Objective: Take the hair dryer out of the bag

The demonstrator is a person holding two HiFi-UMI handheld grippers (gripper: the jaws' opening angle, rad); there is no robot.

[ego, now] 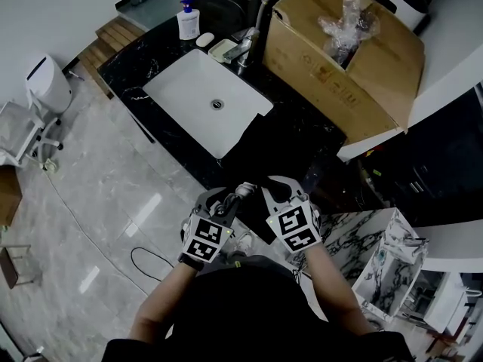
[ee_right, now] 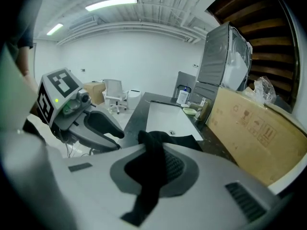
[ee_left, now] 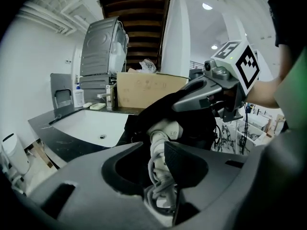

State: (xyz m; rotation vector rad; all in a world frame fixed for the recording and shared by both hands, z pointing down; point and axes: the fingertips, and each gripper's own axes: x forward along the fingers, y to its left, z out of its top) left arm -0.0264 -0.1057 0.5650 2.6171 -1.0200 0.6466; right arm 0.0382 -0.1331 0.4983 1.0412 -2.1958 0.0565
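Note:
A black bag (ego: 266, 148) lies on the dark counter beside the sink, its near end lifted toward me. My right gripper (ego: 275, 188) is shut on a fold of that bag's black cloth (ee_right: 152, 176), which hangs down between its jaws. The hair dryer's white end (ee_left: 168, 130) pokes out of the bag (ee_left: 144, 120), and its coiled white cord (ee_left: 159, 176) runs down between the jaws of my left gripper (ee_left: 153, 146). Those jaws stand partly open around the cord, with a gap on the left side. The rest of the hair dryer is hidden in the bag. Both grippers are close together at the counter's near edge.
A white sink (ego: 198, 89) with a faucet (ego: 243, 47) and a soap bottle (ego: 188, 21) sits left of the bag. A large open cardboard box (ego: 355, 74) stands behind it on the right. A white wire rack (ego: 392, 262) is at my right side.

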